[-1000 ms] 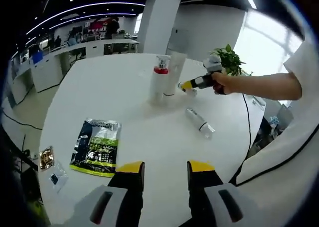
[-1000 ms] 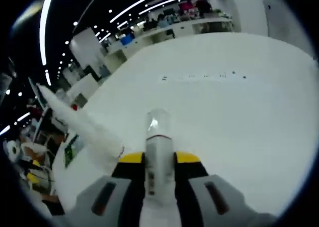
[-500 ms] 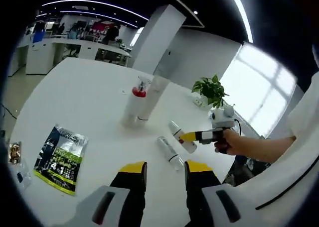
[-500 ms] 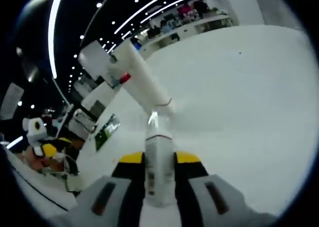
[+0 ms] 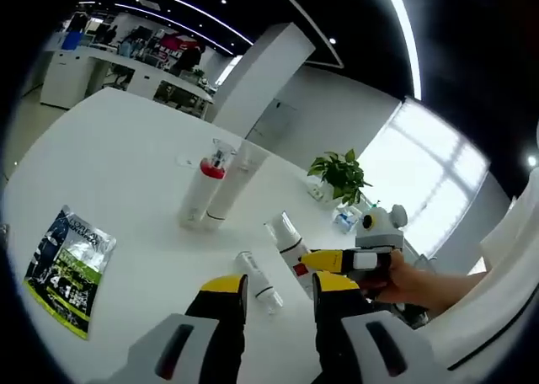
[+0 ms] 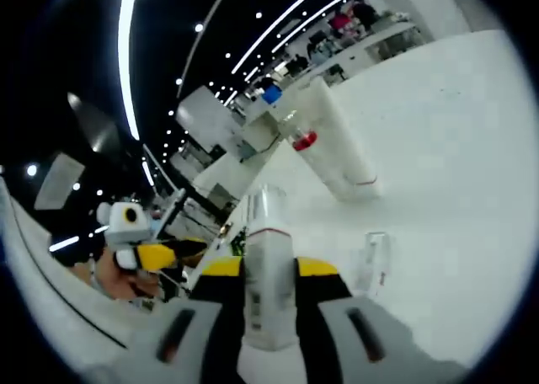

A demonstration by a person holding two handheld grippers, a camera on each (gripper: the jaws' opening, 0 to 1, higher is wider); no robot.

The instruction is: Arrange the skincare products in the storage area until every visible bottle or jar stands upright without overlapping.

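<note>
My right gripper (image 6: 268, 270) is shut on a white bottle with a clear cap (image 6: 268, 258), held above the white table (image 6: 455, 173). In the left gripper view the same right gripper (image 5: 335, 260) holds that bottle (image 5: 286, 235) tilted, just right of a small white bottle (image 5: 258, 279) lying on its side. This lying bottle (image 6: 375, 262) is also by my right jaw. Farther off, a pump bottle with a red collar (image 5: 200, 197) and a tall white tube (image 5: 232, 190) stand together. My left gripper (image 5: 278, 287) is open and holds nothing.
A green and black sachet (image 5: 66, 258) lies flat near the table's left edge. A potted plant (image 5: 341, 173) stands at the far right edge. A person's hand (image 5: 404, 279) holds the right gripper. Office desks fill the background.
The right gripper has carried its bottle away from the standing pump bottle and tube, down beside the lying bottle. Both cameras have swung; the lying bottle has not moved.
</note>
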